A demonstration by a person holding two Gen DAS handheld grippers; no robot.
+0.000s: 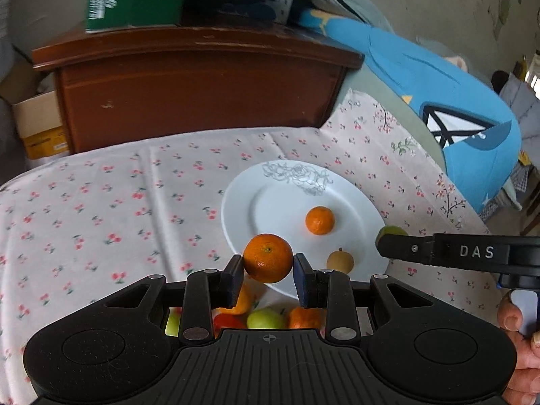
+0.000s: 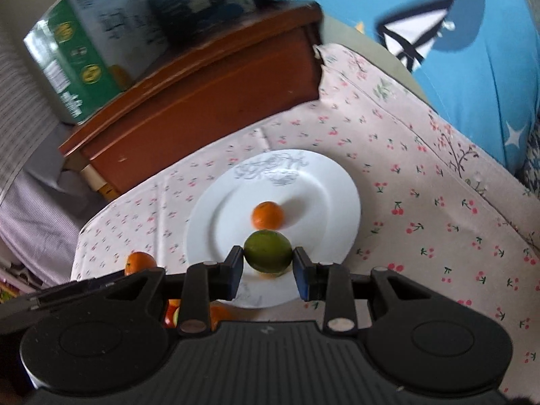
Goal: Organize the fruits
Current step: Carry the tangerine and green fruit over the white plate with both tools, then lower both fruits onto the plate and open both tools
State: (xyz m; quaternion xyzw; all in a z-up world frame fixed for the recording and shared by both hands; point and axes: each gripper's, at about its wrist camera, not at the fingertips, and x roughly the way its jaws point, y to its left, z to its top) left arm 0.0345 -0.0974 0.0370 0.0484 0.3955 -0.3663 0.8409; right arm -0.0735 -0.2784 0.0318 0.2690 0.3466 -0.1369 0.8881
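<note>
My left gripper (image 1: 268, 263) is shut on an orange mandarin (image 1: 268, 258), held above the near left rim of a white plate (image 1: 280, 202). On the plate lie a smaller mandarin (image 1: 319, 220) and a small brown fruit (image 1: 340, 261). My right gripper (image 2: 268, 261) is shut on a green citrus fruit (image 2: 267, 250) over the near part of the same plate (image 2: 324, 185), just in front of the small mandarin (image 2: 267, 215). The right gripper's finger and the green fruit (image 1: 391, 231) show at the right in the left wrist view. The left gripper's mandarin (image 2: 139, 262) shows at the left in the right wrist view.
Several loose fruits, green, red and orange (image 1: 265, 318), lie under the left gripper on the cherry-print cloth (image 1: 101, 209). A brown wooden cabinet (image 1: 202, 84) with boxes on top stands behind the table. Blue bedding (image 1: 455, 101) lies at the right. A hand (image 1: 521, 354) grips the right handle.
</note>
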